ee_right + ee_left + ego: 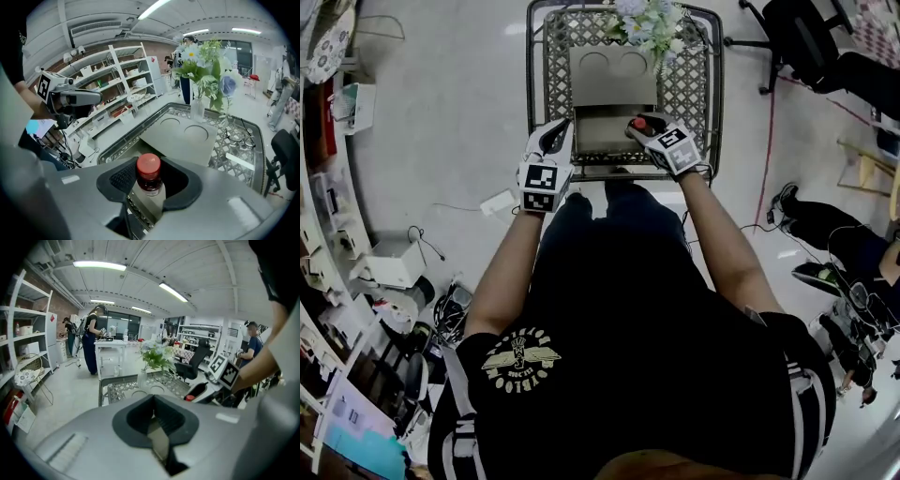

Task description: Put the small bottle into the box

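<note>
A small bottle (149,176) with a red cap (639,123) and dark contents stands upright between the pads of my right gripper (643,127), which is shut on it. It hangs over the right side of the open grey box (605,131) on the mesh table (694,89). The box's lid (180,133), with two round recesses, lies behind it. My left gripper (558,131) hovers at the box's left edge, open and with nothing between its pads (161,425). The right gripper with the red cap (189,398) also shows in the left gripper view.
A vase of flowers (649,23) stands at the table's far right corner, and glasses (251,133) lie on the mesh beside it. An office chair (797,37) is off to the right, shelving (328,206) runs along the left, and people (90,338) stand further off.
</note>
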### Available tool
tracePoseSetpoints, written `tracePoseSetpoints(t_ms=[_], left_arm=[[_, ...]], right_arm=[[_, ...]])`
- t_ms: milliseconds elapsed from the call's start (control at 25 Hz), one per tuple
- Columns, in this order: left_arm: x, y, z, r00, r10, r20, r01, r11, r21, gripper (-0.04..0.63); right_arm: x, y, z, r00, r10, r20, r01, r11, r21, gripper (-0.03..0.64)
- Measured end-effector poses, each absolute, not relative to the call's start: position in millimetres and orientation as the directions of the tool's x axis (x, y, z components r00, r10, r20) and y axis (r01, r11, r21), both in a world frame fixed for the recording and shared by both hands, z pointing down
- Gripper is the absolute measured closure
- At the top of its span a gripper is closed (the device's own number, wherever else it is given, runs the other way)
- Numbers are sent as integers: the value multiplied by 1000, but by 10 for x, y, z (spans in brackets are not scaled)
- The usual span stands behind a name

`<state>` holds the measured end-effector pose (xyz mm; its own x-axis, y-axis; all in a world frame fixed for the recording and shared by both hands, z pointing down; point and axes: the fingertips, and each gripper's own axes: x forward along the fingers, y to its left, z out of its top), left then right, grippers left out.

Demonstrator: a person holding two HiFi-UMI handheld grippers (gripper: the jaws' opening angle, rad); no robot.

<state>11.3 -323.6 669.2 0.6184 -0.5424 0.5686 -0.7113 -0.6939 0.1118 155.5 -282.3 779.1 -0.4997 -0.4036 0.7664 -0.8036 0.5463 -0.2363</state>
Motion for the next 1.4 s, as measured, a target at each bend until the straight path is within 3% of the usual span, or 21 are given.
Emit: tracePoseSetpoints(t_ms=[320, 560, 880, 1040, 1240, 1400], left_arm=[[59, -3089, 6781, 609, -511, 606, -705, -699, 118, 595], [-54, -2938, 6803, 602, -498, 625, -695, -712, 102, 595], [-223, -2941, 6337, 620, -534, 575, -690, -720, 74, 595], [-267, -3069, 5832, 650, -578, 493, -696, -714, 80, 595], [-227, -3175, 4844, 697, -638, 327, -687, -725, 48, 595], [-154, -3135, 4256, 739, -642, 204, -661, -750, 31, 595]], right_arm=[[1494, -2811, 8153, -469, -415, 779, -818, 536, -207, 457], [1419, -2754, 8254, -434, -506, 746, -833, 541, -117, 454], [1438, -2471, 7937, -439, -521, 732, -840, 526, -130, 413], [1534, -2584, 6917, -449, -685, 573, -875, 469, -125, 418], [1720, -2538, 5317, -381, -868, 319, -922, 381, -66, 595], [1780, -2371, 4519, -336, -922, 192, -941, 339, -15, 609]])
